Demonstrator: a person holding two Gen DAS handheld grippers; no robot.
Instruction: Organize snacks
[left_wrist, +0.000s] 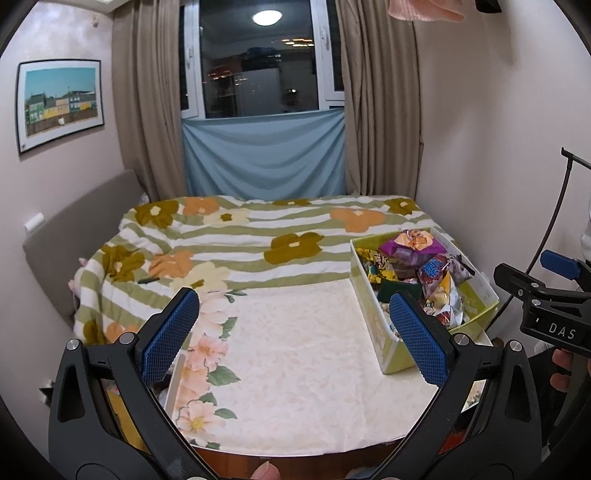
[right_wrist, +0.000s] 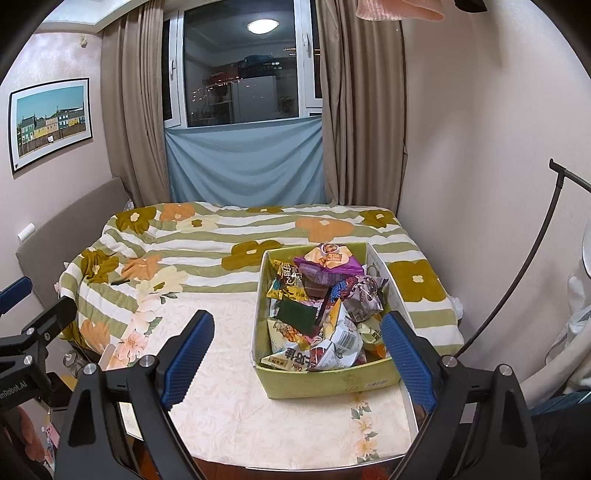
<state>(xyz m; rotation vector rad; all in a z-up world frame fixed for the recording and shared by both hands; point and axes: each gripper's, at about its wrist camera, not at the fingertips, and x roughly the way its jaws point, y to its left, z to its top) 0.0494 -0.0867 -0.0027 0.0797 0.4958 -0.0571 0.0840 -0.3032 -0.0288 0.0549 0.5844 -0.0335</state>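
Note:
A green cardboard box (right_wrist: 325, 380) stands on the table, piled with several snack packets (right_wrist: 317, 295); a purple packet (right_wrist: 327, 264) lies on top at the far end. The box also shows in the left wrist view (left_wrist: 388, 347) at the table's right side. My right gripper (right_wrist: 297, 354) is open and empty, held above the table in front of the box. My left gripper (left_wrist: 295, 332) is open and empty over the table's bare middle, left of the box. The right gripper's body (left_wrist: 550, 314) shows at the right edge of the left wrist view.
The table has a cream floral cloth (left_wrist: 295, 369). A bed with a green striped flower blanket (left_wrist: 240, 240) lies behind it, under a curtained window (left_wrist: 258, 55). A black lamp arm (right_wrist: 517, 280) curves at the right.

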